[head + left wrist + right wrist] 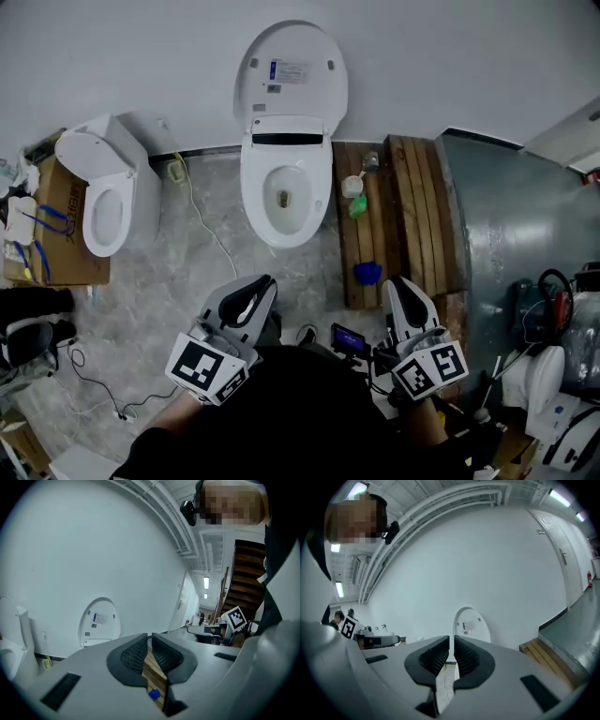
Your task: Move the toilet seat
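Toilet [309, 202] stands against the wall, a second toilet [112, 187] to its left, wooden pallet [412, 206] to its right

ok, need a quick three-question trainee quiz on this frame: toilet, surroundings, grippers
1. True or false: the middle toilet has its lid raised.
2. The wooden planks lie on which side of that toilet? A: the person's left. B: the person's right.
3. Fill in: the left gripper and right gripper are both ___, with nothing held.
Key: 1 true; 2 B; 3 shut.
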Tool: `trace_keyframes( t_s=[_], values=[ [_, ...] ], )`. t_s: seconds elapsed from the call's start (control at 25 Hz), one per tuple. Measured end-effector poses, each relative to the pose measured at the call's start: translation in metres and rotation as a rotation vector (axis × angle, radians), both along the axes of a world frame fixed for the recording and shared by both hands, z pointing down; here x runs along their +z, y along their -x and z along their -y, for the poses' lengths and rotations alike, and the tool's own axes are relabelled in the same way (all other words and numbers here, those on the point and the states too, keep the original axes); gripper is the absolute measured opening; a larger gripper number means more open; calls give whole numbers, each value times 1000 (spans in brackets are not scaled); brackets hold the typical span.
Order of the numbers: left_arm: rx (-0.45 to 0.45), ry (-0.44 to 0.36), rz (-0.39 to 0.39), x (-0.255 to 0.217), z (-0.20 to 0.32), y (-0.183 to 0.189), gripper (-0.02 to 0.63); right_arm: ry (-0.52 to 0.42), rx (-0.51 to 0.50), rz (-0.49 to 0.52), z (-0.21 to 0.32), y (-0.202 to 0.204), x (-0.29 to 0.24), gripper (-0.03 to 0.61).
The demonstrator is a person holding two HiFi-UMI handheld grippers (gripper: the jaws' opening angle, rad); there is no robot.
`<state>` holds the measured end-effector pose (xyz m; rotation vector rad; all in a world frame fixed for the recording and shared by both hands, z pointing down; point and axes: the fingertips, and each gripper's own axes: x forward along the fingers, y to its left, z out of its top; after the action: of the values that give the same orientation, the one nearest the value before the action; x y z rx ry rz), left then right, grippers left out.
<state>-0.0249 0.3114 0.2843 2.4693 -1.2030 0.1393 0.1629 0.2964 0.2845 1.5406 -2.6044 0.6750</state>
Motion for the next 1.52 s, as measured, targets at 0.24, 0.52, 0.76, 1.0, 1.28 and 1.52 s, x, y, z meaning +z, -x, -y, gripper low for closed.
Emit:
trace_keyframes(
  t_s=[0.24, 0.52, 0.76, 1.0, 1.28, 1.52],
  values=[
    [12, 66, -6, 36, 56, 46, 35, 60, 40, -26, 56, 7, 11, 52],
    [-39, 167, -30, 82, 104, 94, 35, 154, 43, -14, 105, 24, 25, 54],
    [-63, 267, -13, 123, 124, 100, 37, 237, -40, -79, 130, 27, 71, 55],
    [-85, 383, 106, 182, 148, 88, 86, 354, -161, -116, 165, 18, 144, 161],
    [-110, 544, 190, 248, 184, 64, 161, 497, -245, -56, 226, 2, 212, 214],
    [-157, 663, 149, 301, 214, 51, 186, 617, -299, -41, 258, 2, 278, 253]
  ],
)
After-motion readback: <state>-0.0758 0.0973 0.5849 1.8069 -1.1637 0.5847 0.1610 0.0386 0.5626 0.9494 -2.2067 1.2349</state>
